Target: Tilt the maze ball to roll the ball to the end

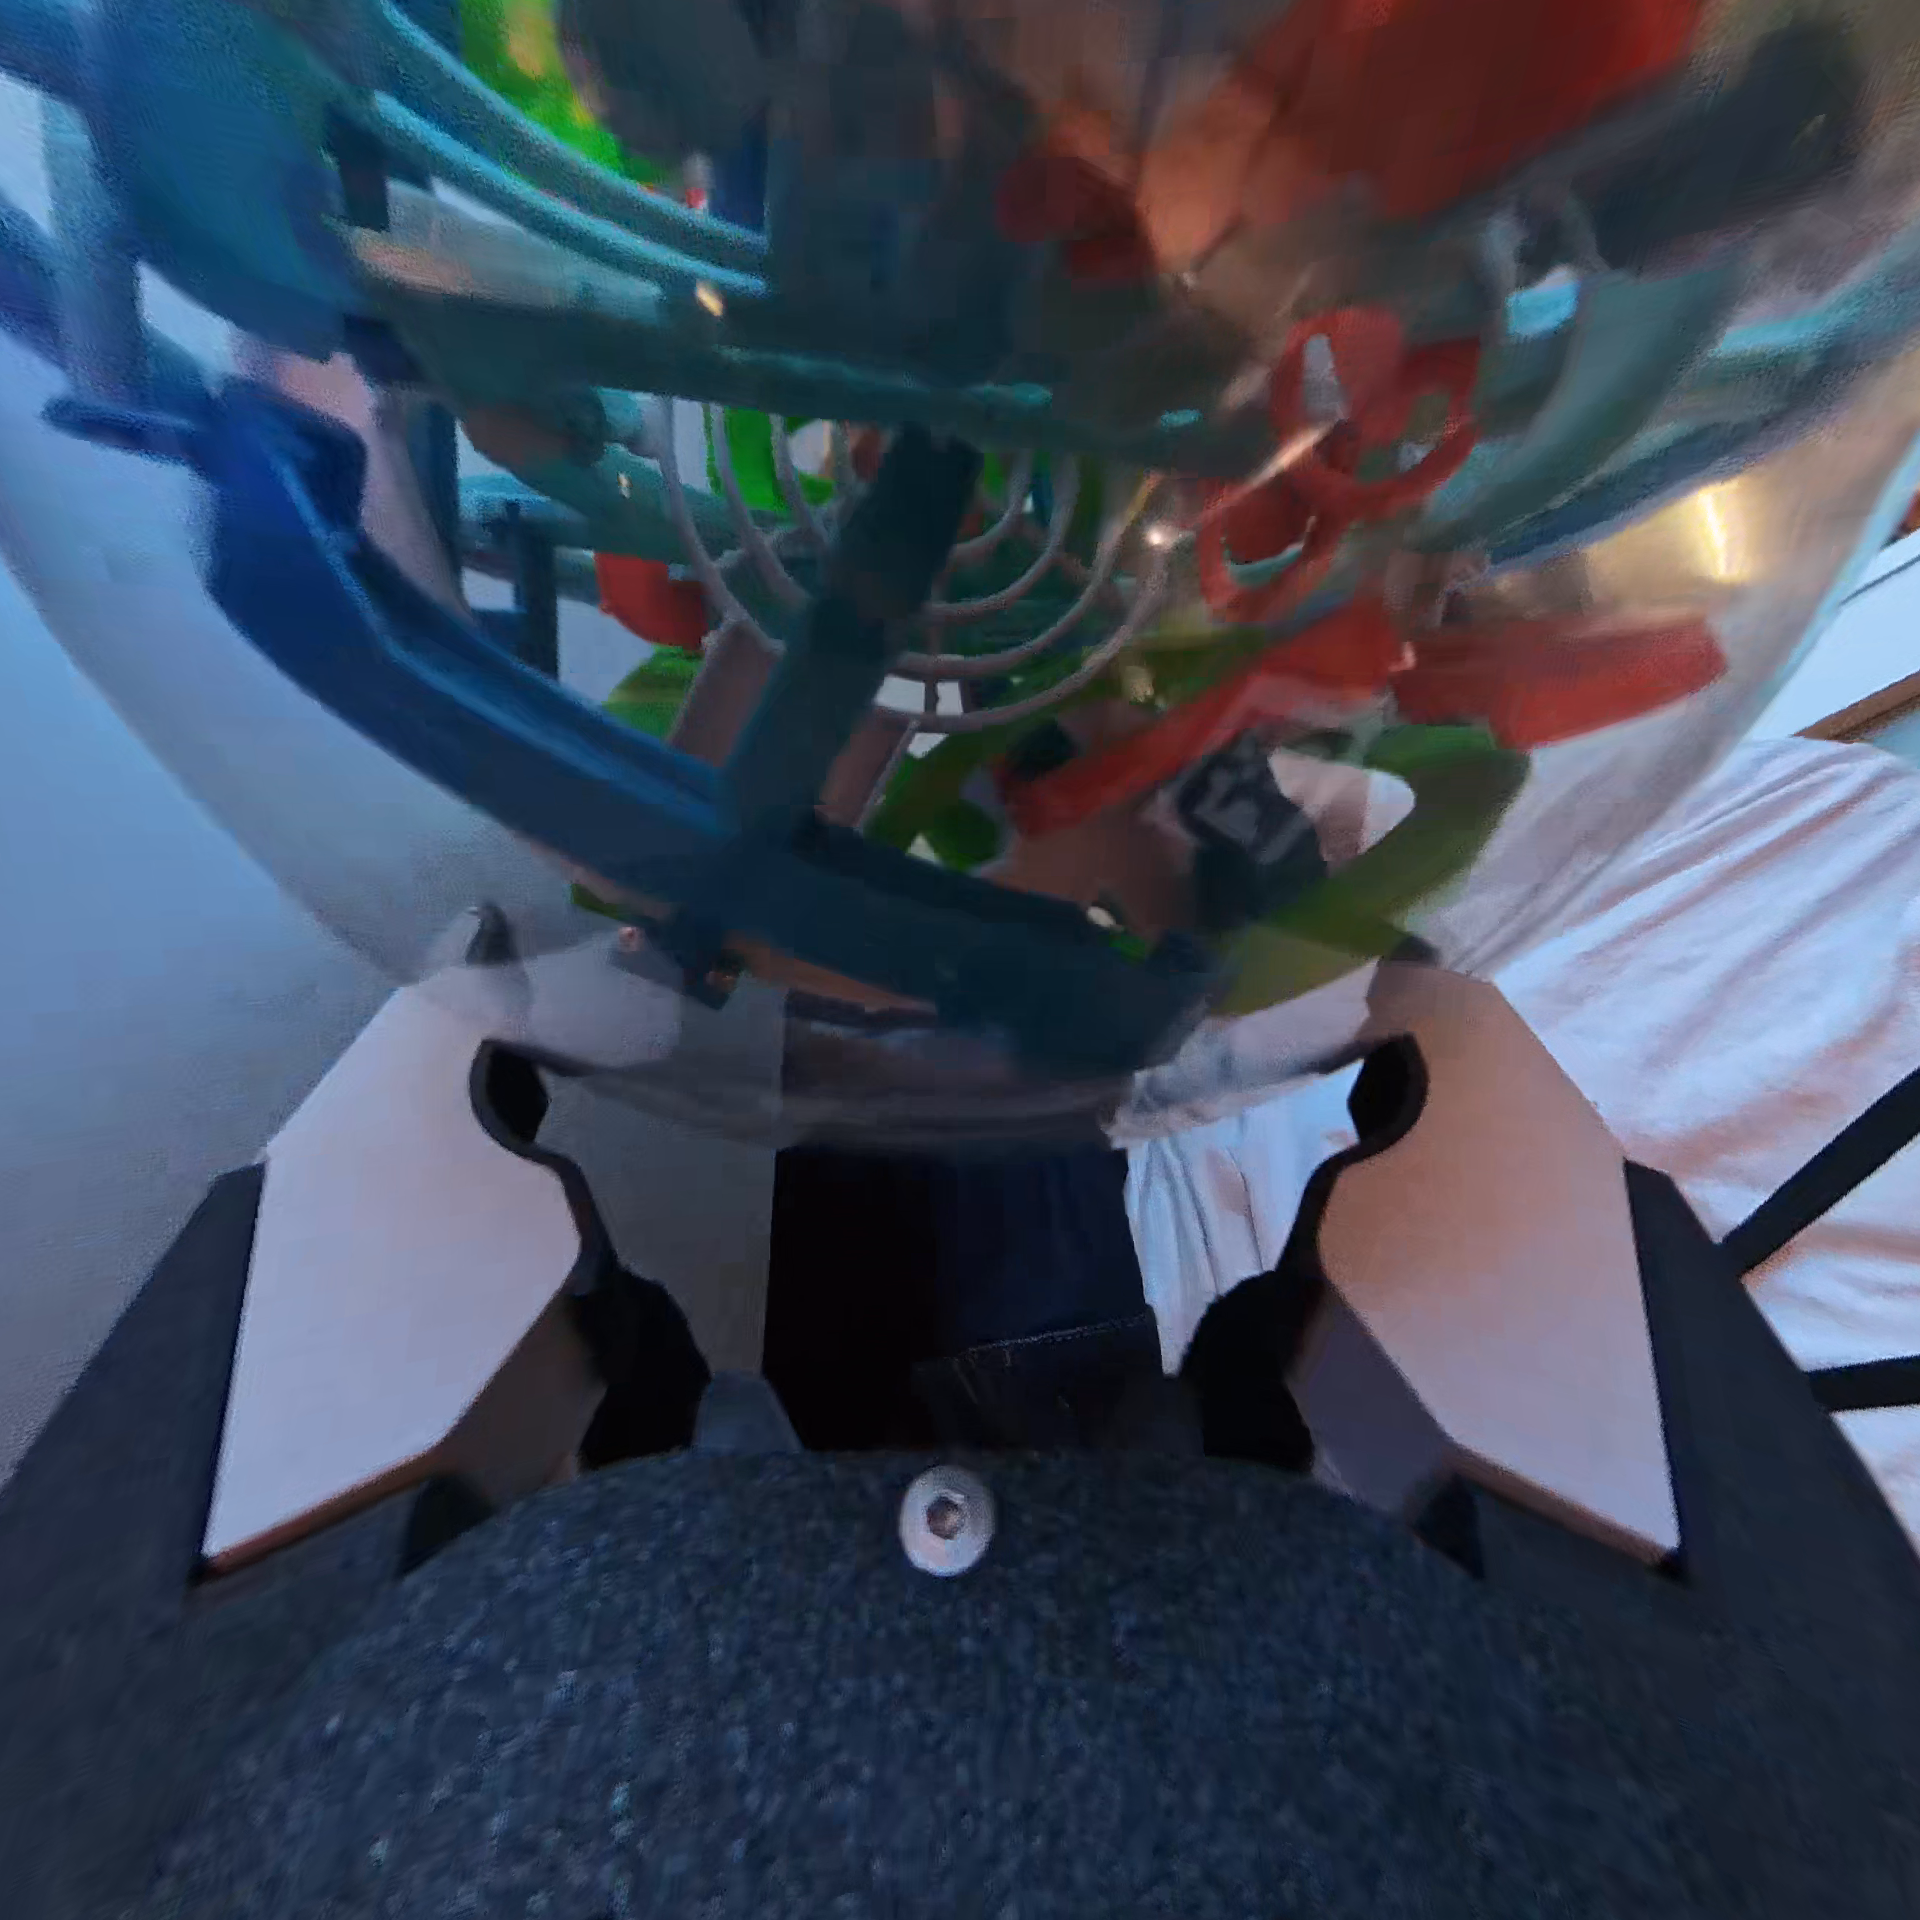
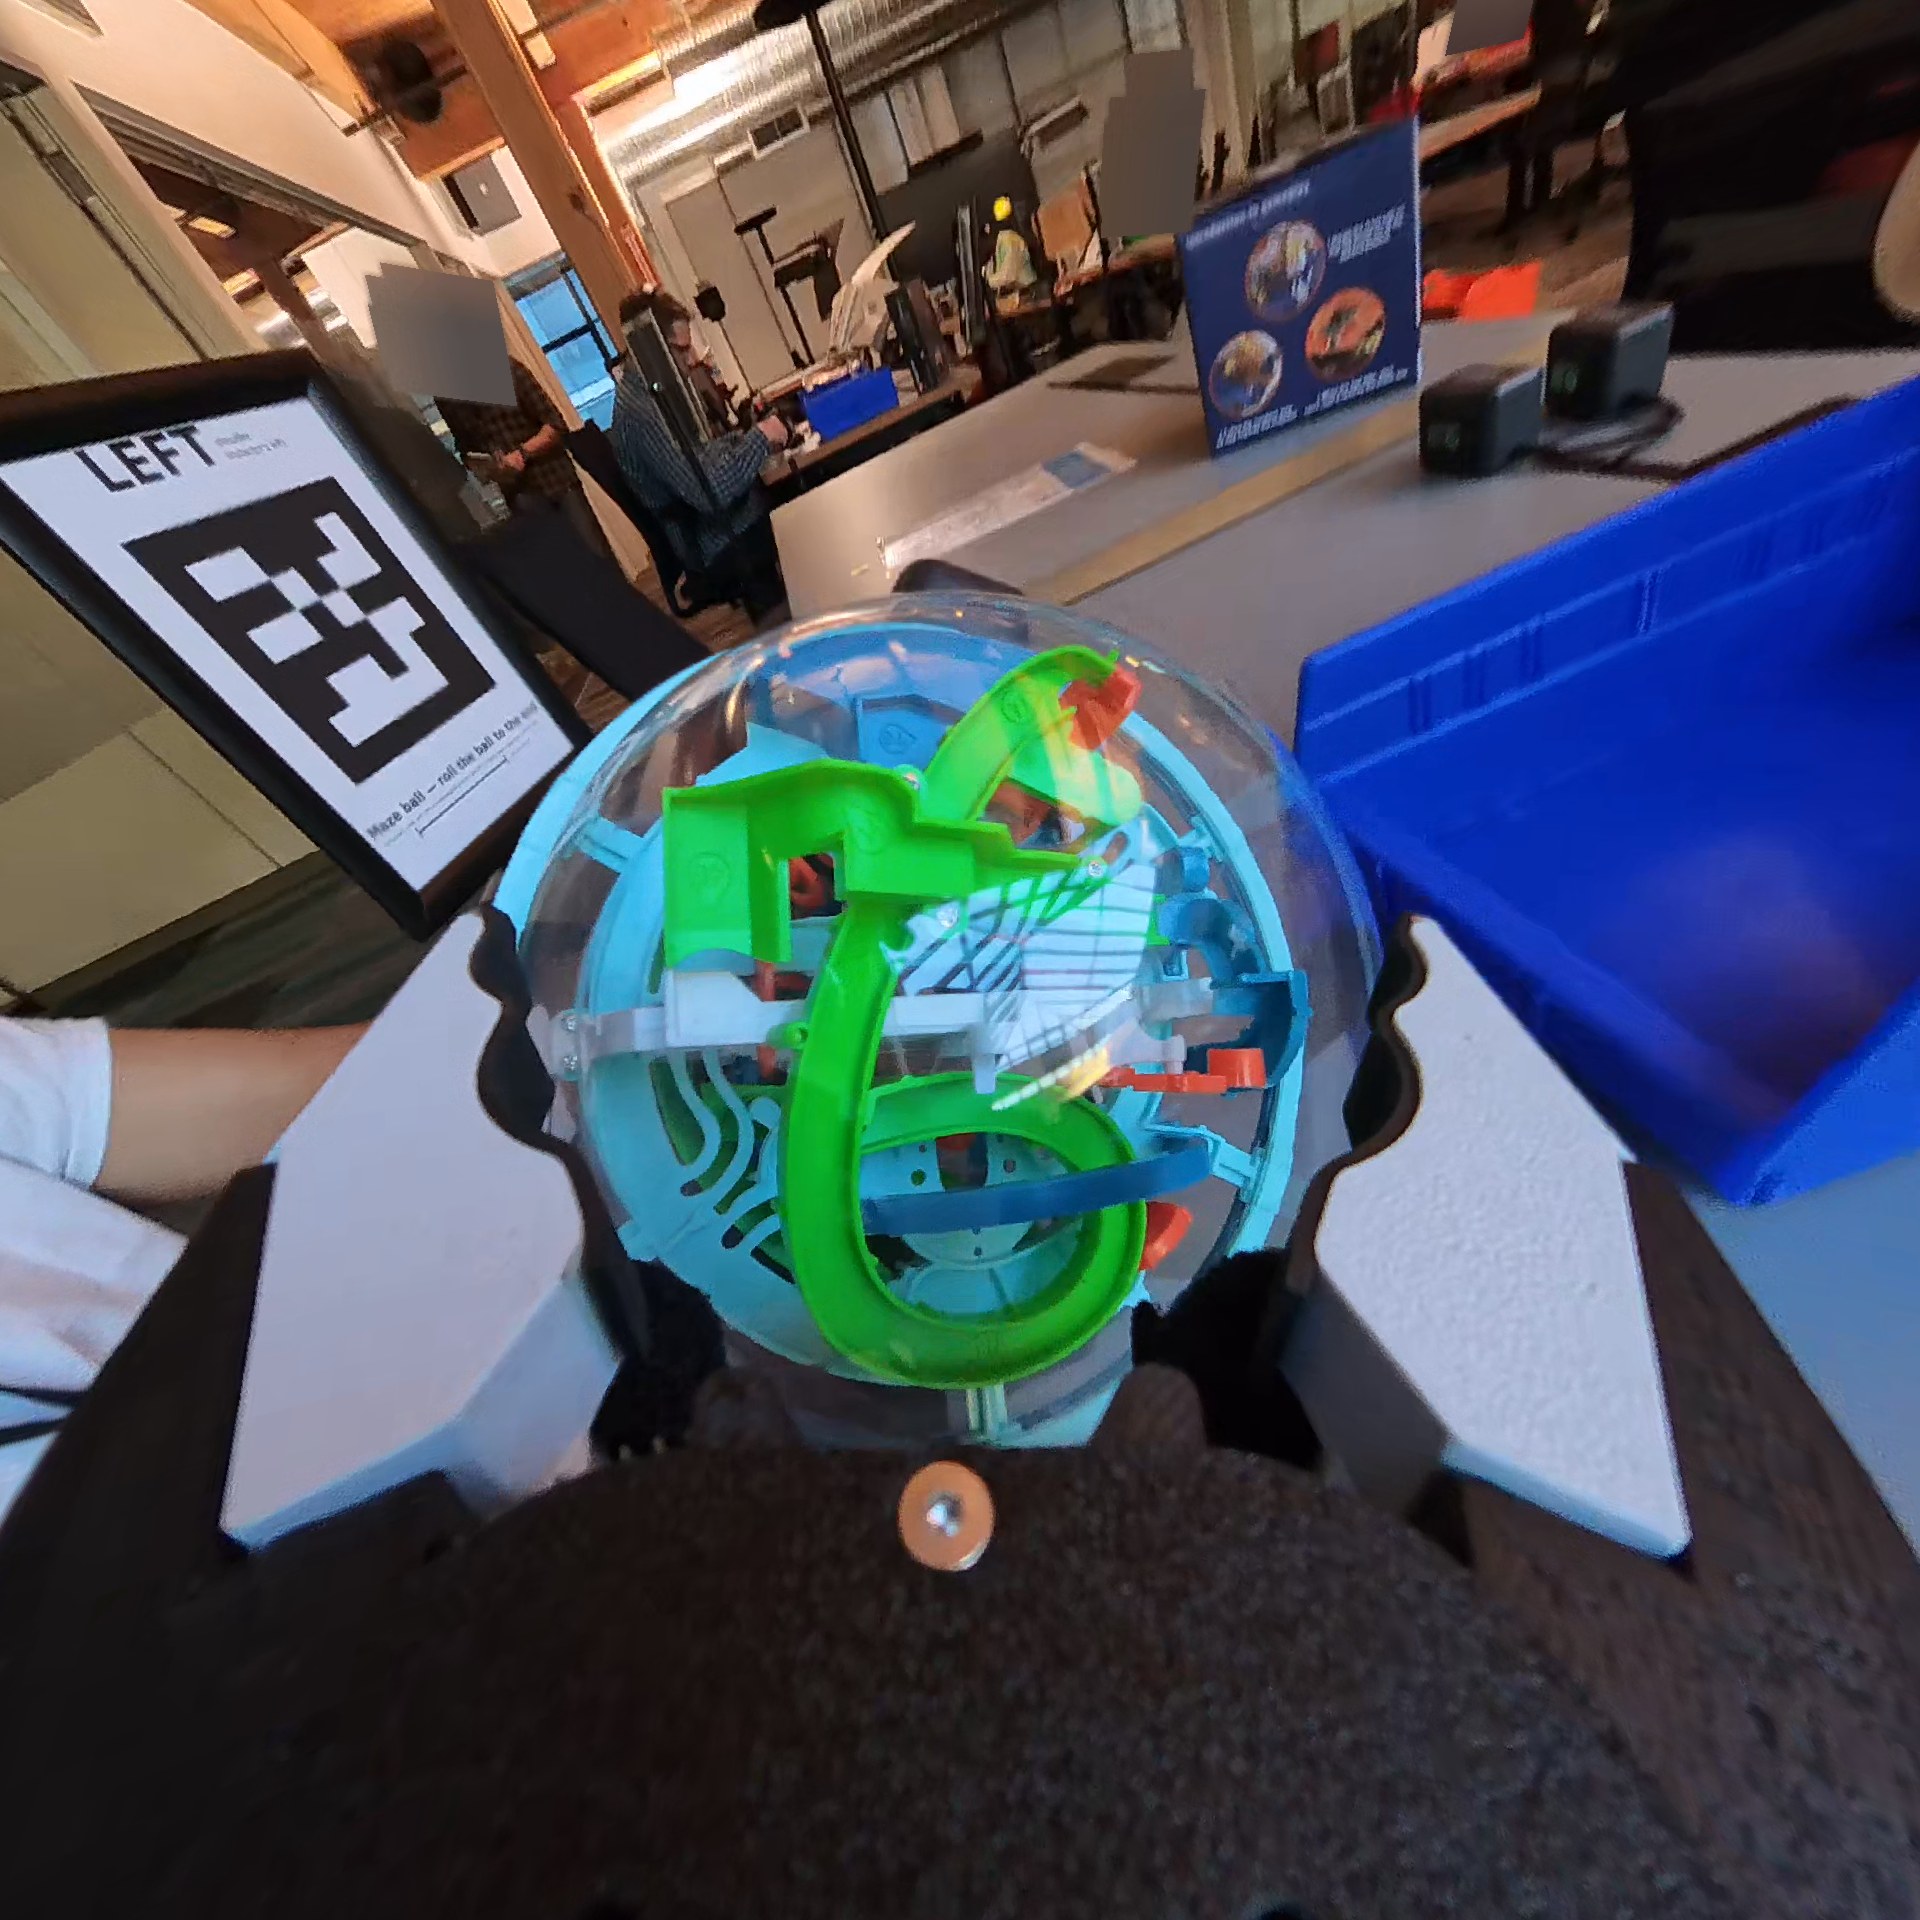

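Right wrist view: the right gripper (image 2: 940,1049) has its two white-faced fingers spread wide around the clear plastic maze ball with green, light-blue and red tracks inside (image 2: 925,997), the sphere seated between them and touching both inner edges. Just right of the fingers sits a blue plastic bin (image 2: 1621,790); to their left stands a black-framed marker sign (image 2: 260,634). Left wrist view, blurred: the left gripper (image 1: 951,1023) is opened wide, its fingertips against the sphere's lower curve.
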{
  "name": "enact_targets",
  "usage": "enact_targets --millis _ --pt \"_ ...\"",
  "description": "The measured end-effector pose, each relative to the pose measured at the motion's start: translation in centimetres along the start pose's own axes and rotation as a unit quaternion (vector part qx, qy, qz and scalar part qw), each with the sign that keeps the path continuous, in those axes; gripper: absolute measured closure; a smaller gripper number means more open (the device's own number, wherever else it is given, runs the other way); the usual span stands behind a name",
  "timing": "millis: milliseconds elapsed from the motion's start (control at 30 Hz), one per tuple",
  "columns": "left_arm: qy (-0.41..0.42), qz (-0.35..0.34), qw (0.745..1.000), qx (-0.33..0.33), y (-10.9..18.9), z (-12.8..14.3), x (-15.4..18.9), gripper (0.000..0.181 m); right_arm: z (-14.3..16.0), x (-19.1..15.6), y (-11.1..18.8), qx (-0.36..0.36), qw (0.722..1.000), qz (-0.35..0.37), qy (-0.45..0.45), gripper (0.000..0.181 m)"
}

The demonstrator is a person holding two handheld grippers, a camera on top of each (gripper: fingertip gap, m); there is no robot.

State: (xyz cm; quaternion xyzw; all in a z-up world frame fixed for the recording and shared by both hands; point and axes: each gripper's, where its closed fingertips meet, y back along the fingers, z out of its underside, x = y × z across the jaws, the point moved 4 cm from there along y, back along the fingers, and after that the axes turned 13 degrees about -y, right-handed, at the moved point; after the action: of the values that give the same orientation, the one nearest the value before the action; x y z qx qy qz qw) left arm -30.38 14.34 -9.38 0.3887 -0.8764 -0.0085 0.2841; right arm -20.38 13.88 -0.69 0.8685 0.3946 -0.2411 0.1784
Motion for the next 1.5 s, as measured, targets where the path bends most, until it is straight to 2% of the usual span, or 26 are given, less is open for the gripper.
enact_targets --millis 167,267,333,433,500,600,700,767,833,967,1033,1100,1200,1300,1433,1500 --pt "0.045 -0.02 0.998 -0.025 -1.4 1.6 -1.7 0.023 2.4 3.2 0.8 -0.042 0.998 -0.004 -0.045 0.027" --pt "0.05 -0.026 0.998 -0.033 -1.4 1.6 -1.8 0.023 2.4 3.6 1.0 -0.028 0.998 -0.025 -0.044 0.028" --pt "0.043 -0.032 0.997 -0.064 -1.2 2.0 -1.5 0.022 2.4 3.7 0.9 -0.021 0.998 -0.04 -0.041 0.029" --pt "0.033 -0.051 0.989 -0.134 0.9 3.0 -0.9 0.022 2.1 4.3 0.5 -0.002 0.998 -0.052 -0.047 0.033" --pt "0.017 -0.103 0.98 -0.17 3.2 3.4 -1.1 0.022 2.0 4.5 -0.2 0.001 0.997 -0.061 -0.054 0.036" --pt "-0.026 -0.172 0.965 -0.194 6.3 2.3 -0.8 0.022 1.8 4.5 -1.7 -0.002 0.996 -0.073 -0.058 0.036" --pt "-0.134 -0.26 0.939 -0.182 8.4 -1.1 -0.3 0.022 1.6 4.7 -3.3 -0.008 0.995 -0.078 -0.065 0.036" --pt "-0.213 -0.281 0.92 -0.173 8.3 -3.5 0.6 0.022 1.4 4.8 -4.2 -0.012 0.995 -0.077 -0.069 0.036" --pt "-0.265 -0.291 0.898 -0.198 7.5 -4.6 0.5 0.022 1.2 4.9 -5.0 -0.014 0.994 -0.077 -0.072 0.036" --pt "-0.266 -0.288 0.87 -0.298 6.5 -4.0 -1.7 0.025 1.0 4.9 -5.5 -0.011 0.996 -0.072 -0.058 0.036" --pt "-0.235 -0.285 0.879 -0.301 6.6 -3.8 -2.1 0.027 0.6 4.7 -4.7 0.006 0.997 -0.068 -0.033 0.036" --pt "-0.193 -0.28 0.899 -0.276 6.9 -3.4 -2.5 0.028 -0.2 4.8 -3.0 0.04 0.997 -0.059 -0.006 0.037" --pt "-0.153 -0.268 0.927 -0.211 7.6 -2.5 -2.7 0.028 -0.3 5.9 0.1 0.058 0.997 -0.021 0.037 0.043" --pt "-0.108 -0.249 0.953 -0.136 8.3 -1.5 -2.8 0.029 1.6 7.1 1.9 0.035 0.998 -0.002 0.05 0.039" --pt "-0.05 -0.222 0.972 -0.048 8.8 -0.5 -3.1 0.029 7.2 7.3 -0.1 -0.087 0.994 0.001 0.064 0.033" --pt "-0.024 -0.217 0.975 -0.028 9.0 -0.2 -3.3 0.03 7.9 7.1 -1.7 -0.109 0.991 0.012 0.081 0.033"
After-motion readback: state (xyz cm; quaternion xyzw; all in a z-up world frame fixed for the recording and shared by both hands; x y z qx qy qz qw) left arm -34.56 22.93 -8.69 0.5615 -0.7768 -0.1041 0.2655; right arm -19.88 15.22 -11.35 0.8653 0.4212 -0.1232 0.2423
